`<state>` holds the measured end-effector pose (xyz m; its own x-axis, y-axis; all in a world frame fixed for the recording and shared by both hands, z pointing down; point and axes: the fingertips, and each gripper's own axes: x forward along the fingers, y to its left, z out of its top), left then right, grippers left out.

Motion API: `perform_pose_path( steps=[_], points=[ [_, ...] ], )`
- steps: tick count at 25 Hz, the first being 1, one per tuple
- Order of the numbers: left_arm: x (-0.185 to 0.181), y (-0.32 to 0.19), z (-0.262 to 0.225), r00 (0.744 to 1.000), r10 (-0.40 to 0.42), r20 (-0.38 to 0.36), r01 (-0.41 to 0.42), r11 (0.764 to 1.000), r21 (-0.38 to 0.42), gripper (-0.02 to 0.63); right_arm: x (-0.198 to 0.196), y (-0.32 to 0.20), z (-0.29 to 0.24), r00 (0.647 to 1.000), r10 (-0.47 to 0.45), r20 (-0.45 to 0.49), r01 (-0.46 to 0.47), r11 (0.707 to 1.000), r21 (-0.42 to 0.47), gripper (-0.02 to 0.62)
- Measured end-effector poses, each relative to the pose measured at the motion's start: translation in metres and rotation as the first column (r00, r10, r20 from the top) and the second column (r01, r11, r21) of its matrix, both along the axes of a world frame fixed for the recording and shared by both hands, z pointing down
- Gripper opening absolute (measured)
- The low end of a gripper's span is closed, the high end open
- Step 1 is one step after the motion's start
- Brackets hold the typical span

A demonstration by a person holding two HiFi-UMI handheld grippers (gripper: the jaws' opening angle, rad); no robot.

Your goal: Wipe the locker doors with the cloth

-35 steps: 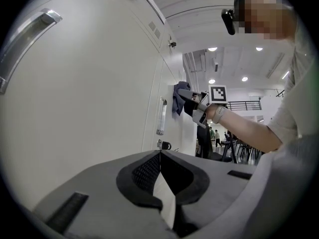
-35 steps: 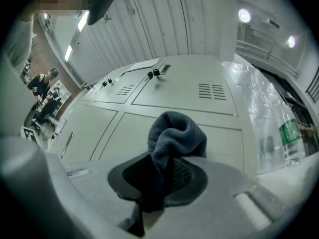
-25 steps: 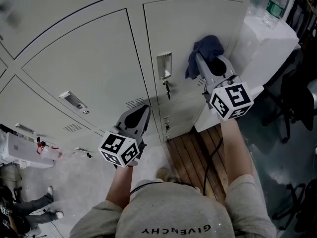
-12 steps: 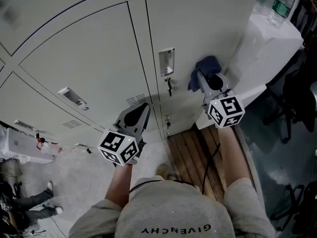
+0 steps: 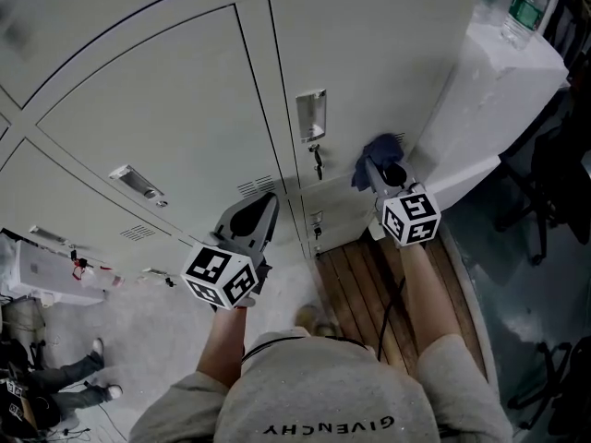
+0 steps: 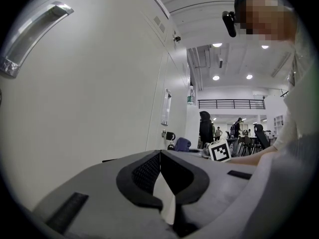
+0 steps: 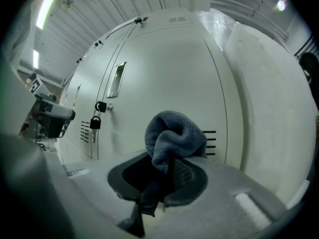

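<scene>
A blue cloth is bunched against the lower right of a pale grey locker door, close to its vent slots. My right gripper is shut on the cloth and holds it at the door. That door carries a recessed handle with a padlock and key under it. My left gripper is shut with nothing in it, pointing along the neighbouring locker door without touching the cloth.
A white cabinet stands right of the lockers with a plastic bottle on top. A wooden pallet lies on the floor under my right arm. Black chairs stand at the far right. People stand far off.
My right gripper has slid the cloth down the locker door, from beside the handle to below the padlock near the vents. The left gripper has stayed where it was.
</scene>
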<state>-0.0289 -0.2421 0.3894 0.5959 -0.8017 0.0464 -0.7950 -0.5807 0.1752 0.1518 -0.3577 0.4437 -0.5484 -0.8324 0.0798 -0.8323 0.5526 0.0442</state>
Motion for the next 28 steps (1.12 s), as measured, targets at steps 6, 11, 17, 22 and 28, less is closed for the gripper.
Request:
perform_pose_path(
  steps=[6,11,17,22,28],
  points=[
    [0.002,-0.001,0.002,1.000,0.009,-0.006,-0.009,1.000,-0.007,-0.002,0.004,-0.003,0.030,0.998,-0.004,-0.055,0.000,0.997,-0.078,0.058],
    [0.019,-0.006,-0.006,0.999,0.052,-0.009,-0.051,0.999,0.016,-0.002,0.013,-0.005,0.034,0.994,-0.007,-0.108,-0.008,0.991,-0.136,0.061],
    [0.031,-0.003,-0.014,0.995,0.069,0.070,-0.072,0.996,0.049,-0.002,0.025,0.010,-0.088,1.000,0.002,-0.030,0.001,0.995,0.102,0.061],
    [0.041,-0.004,-0.032,0.995,0.088,0.049,-0.092,0.992,0.092,-0.002,0.033,0.017,-0.237,0.999,-0.032,0.022,0.022,0.935,0.354,0.061],
    [0.042,-0.003,-0.036,0.995,0.093,0.028,-0.095,0.991,0.097,-0.002,0.041,0.007,-0.342,0.997,-0.012,0.070,-0.022,0.882,0.471,0.061]
  ],
)
